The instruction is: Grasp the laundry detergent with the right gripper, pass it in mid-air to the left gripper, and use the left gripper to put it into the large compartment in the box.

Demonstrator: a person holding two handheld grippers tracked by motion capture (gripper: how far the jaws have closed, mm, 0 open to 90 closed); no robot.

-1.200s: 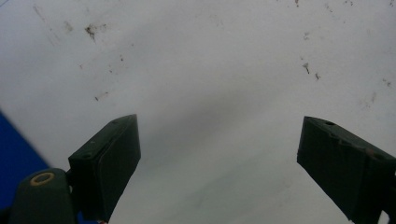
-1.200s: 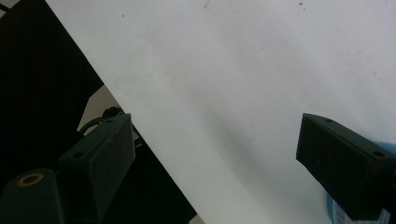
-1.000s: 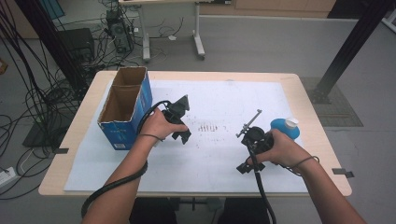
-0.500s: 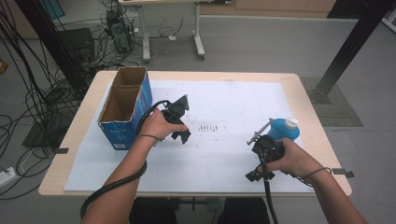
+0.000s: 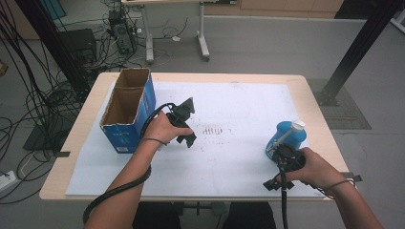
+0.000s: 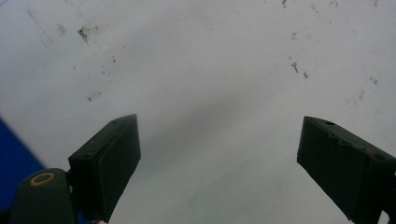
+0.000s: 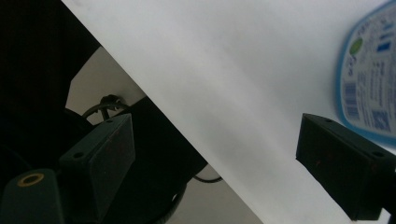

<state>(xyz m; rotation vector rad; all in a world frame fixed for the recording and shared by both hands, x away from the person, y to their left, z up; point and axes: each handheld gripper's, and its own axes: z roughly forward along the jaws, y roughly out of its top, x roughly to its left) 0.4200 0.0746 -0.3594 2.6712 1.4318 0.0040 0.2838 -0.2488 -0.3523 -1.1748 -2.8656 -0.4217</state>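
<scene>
Box (image 5: 128, 112) at the left of the sheet (image 5: 229, 109) on the tabletop (image 5: 313, 102), bottle (image 5: 286, 138) at the right, left tongs (image 5: 184, 125) beside the box, right tongs (image 5: 282, 155) touching the bottle.

Wooden table (image 5: 315, 119) is carrying a white sheet (image 5: 239, 105) across most of its top. Blue bottle (image 5: 285, 138) is lying just ahead of the right gripper (image 5: 279, 155); open blue cardboard box (image 5: 128, 109) is sitting just left of the left gripper (image 5: 187, 125).

You have a bright blue bottle (image 5: 285, 138) with a white cap and a blue-and-white printed label. Your black grippers (image 5: 184, 125) work over a white sheet (image 5: 239, 105) speckled with dark marks, beside a blue box (image 5: 128, 107) with a brown inside.
</scene>
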